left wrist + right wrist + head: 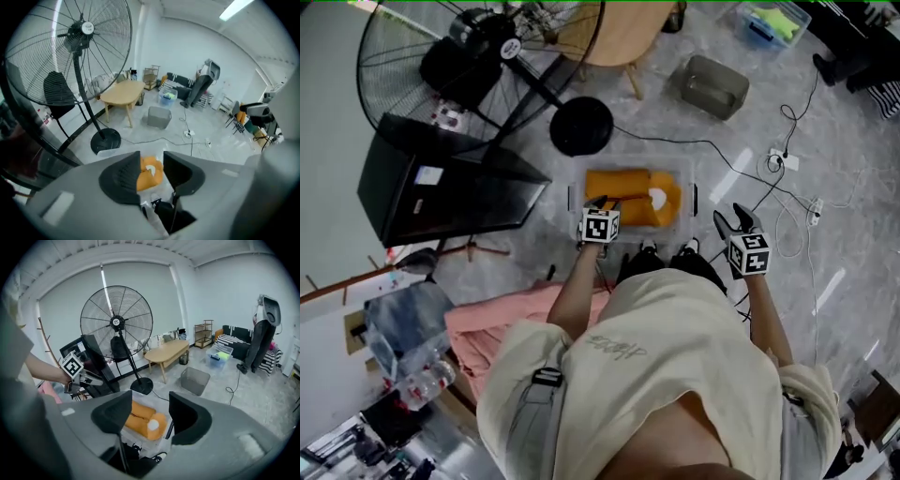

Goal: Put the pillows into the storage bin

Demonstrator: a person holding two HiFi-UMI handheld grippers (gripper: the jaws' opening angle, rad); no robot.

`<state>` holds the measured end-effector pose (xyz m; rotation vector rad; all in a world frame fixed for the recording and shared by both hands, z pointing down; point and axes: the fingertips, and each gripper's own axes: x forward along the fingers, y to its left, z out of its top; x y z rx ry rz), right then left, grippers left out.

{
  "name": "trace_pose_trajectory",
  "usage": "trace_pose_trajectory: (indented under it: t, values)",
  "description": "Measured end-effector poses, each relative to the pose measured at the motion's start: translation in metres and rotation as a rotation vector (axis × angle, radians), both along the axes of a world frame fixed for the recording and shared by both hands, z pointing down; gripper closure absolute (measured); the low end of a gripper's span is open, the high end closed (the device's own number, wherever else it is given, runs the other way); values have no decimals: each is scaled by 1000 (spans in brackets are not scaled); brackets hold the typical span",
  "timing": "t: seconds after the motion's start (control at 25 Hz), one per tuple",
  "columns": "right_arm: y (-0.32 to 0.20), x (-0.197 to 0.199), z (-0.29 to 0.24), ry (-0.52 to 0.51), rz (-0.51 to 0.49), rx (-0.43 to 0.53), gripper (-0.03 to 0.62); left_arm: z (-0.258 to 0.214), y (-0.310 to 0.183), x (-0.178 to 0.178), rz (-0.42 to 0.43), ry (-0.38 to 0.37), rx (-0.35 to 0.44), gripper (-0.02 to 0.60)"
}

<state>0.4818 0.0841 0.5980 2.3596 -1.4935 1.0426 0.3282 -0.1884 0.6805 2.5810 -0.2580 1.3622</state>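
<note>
Grey polished floor, cluttered room, seen from above over the person's own torso. Clear storage bin stands on the floor just beyond the person's shoes.

Orange pillow lies inside the bin and fills most of it. It has a white patch on the end nearest the bin's right wall. One pillow or two pressed together: cannot tell.

Left gripper hangs over the bin's near edge, left half. Its own view shows the fingers spread and pinching nothing. The pillow shows in the gap, apart from the pads.

Right gripper sits off the bin's right side, outside the rim. Fingers are spread and empty. Its view looks across at the bin, with the pillow in the gap and untouched.

Around the bin:
- Beyond it: round black fan base, with the pedestal fan beyond and to the left.
- Beyond and to the right: grey basket.
- Left: black panel.
- Near left: pink cloth.
- Right: power strip with white cables.
</note>
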Motion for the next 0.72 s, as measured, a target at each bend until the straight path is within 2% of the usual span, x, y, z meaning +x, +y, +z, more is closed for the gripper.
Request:
trace_pose_trajectory:
  t: [0.12,0.24,0.4,0.56,0.64,0.72]
  values:
    - [-8,4,-24,49,-57,34,348,-40,7,16,-23,118,21,556]
    - [-21,10,-51,104,-114,72,349,-78,17,32,3,205,35,565]
    - [-48,12,-90,166,-176,138,349,-136,26,45,80,299,144,565]
    - [-72,7,-121,220,-220,157,361,-182,28,48,124,369,246,565]
    - [-79,4,-136,238,-238,177,366,-201,30,49,114,408,253,566]
    - [-83,2,-150,252,-250,197,389,-224,31,49,78,470,227,565]
